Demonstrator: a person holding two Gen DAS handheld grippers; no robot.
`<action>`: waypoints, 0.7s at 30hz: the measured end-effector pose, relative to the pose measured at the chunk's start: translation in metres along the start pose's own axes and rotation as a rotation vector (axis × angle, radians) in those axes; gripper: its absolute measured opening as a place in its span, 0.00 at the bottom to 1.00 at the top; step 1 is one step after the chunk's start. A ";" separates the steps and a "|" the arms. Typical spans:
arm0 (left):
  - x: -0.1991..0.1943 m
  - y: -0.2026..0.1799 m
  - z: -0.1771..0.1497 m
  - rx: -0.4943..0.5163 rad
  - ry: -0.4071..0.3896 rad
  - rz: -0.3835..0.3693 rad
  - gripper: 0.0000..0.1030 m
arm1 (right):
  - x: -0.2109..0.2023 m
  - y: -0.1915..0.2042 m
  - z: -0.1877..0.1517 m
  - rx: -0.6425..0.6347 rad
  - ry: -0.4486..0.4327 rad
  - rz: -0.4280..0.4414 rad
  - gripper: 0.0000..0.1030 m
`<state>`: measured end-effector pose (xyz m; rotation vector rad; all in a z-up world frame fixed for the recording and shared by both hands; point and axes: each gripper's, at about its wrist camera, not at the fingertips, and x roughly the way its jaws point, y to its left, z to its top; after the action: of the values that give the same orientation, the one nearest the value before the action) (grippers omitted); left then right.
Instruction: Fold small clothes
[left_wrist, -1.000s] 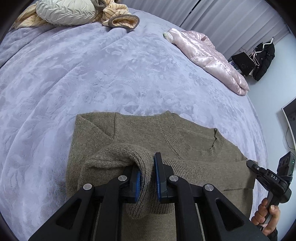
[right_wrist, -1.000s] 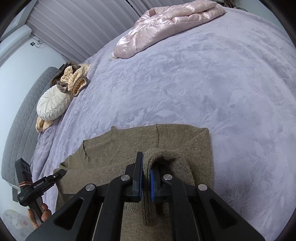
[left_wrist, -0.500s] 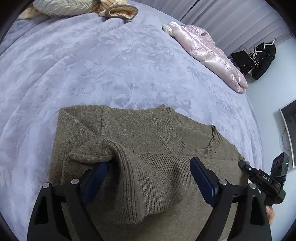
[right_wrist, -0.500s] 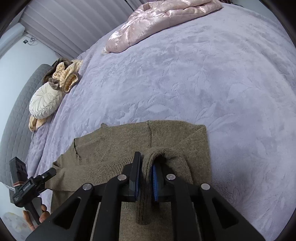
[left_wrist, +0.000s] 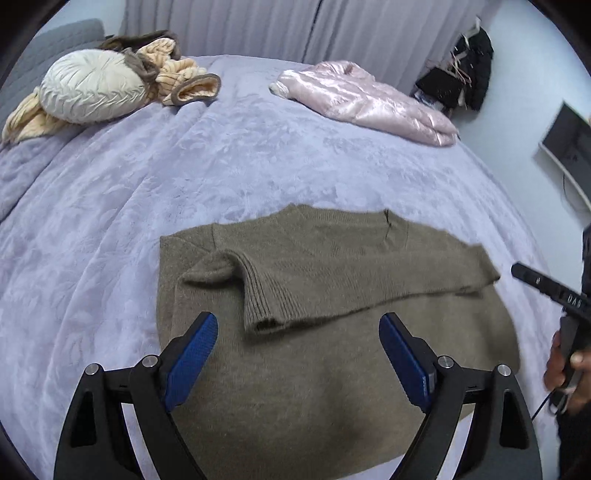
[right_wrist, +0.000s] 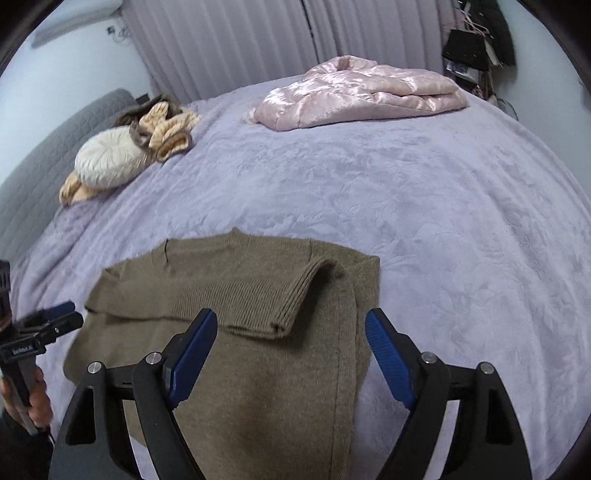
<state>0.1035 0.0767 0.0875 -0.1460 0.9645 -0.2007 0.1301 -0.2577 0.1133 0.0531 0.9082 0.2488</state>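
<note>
An olive-brown knit sweater (left_wrist: 332, 332) (right_wrist: 236, 332) lies flat on the lavender bedspread (left_wrist: 184, 166) (right_wrist: 424, 206), both sleeves folded across its chest. The left sleeve's ribbed cuff (left_wrist: 262, 306) rests just ahead of my left gripper (left_wrist: 297, 339), which hovers open above the sweater's body with nothing between its blue pads. In the right wrist view the other cuff (right_wrist: 291, 306) lies in front of my right gripper (right_wrist: 291, 341), also open and empty. Each gripper shows at the edge of the other's view, held by a hand.
A pink satin puffer jacket (left_wrist: 365, 103) (right_wrist: 362, 96) lies at the far side of the bed. A round cream cushion (left_wrist: 92, 90) (right_wrist: 110, 162) and a beige-and-brown ribbed garment (left_wrist: 181, 79) (right_wrist: 166, 125) sit near the grey headboard. Dark clothes hang at the far right wall.
Both grippers let go of the sleeve cuffs, opened wide and drew back and up. The left opened first, the right within the last half second. The sleeves now lie across the chest.
</note>
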 end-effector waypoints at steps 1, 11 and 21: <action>0.004 -0.005 -0.008 0.052 0.018 0.004 0.87 | 0.001 0.007 -0.006 -0.062 0.020 0.000 0.83; 0.068 -0.027 -0.010 0.256 0.195 -0.055 0.87 | 0.063 0.055 -0.018 -0.415 0.238 0.024 0.83; 0.097 0.001 0.050 0.023 0.176 -0.094 0.87 | 0.087 0.030 0.038 -0.211 0.135 0.030 0.83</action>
<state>0.1983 0.0564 0.0379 -0.1543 1.1310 -0.3148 0.2059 -0.2054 0.0740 -0.1471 1.0110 0.3789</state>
